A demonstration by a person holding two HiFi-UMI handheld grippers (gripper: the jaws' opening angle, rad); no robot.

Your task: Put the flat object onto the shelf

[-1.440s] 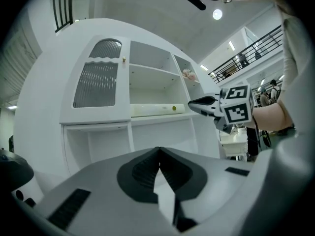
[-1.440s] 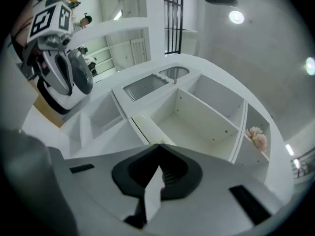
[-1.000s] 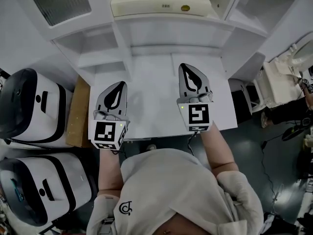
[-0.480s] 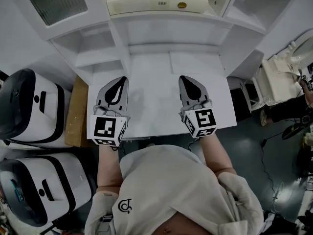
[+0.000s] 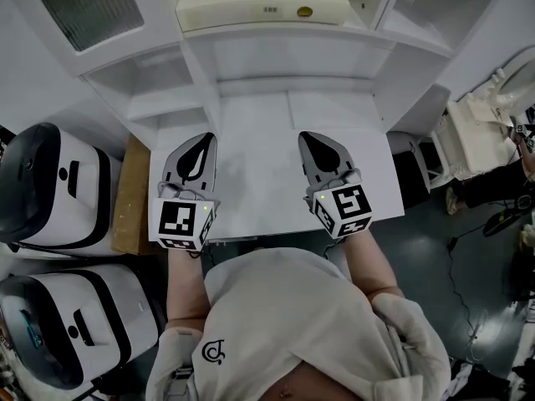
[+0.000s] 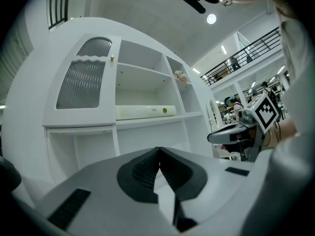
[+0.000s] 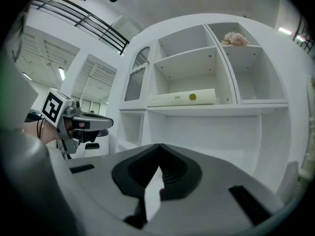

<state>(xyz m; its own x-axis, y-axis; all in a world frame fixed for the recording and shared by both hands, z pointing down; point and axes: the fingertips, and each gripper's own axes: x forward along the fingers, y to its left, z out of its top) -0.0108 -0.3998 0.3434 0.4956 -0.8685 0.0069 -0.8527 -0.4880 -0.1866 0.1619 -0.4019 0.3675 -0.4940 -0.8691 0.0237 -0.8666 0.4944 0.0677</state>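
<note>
Grippers first: the left gripper (image 5: 203,140) and the right gripper (image 5: 309,139) both have their jaws pressed together on nothing. They are held level and side by side low over the white table (image 5: 259,182), probably because nothing is left to carry. Beyond them the shelf unit (image 5: 209,82) has bare lower bays. Above, the flat object (image 5: 259,2), a cream slab, lies lengthwise on the middle shelf (image 5: 284,33), so the task looks done. Farthest up, a side compartment holds a pale pink flower-like thing (image 7: 235,38)
</note>
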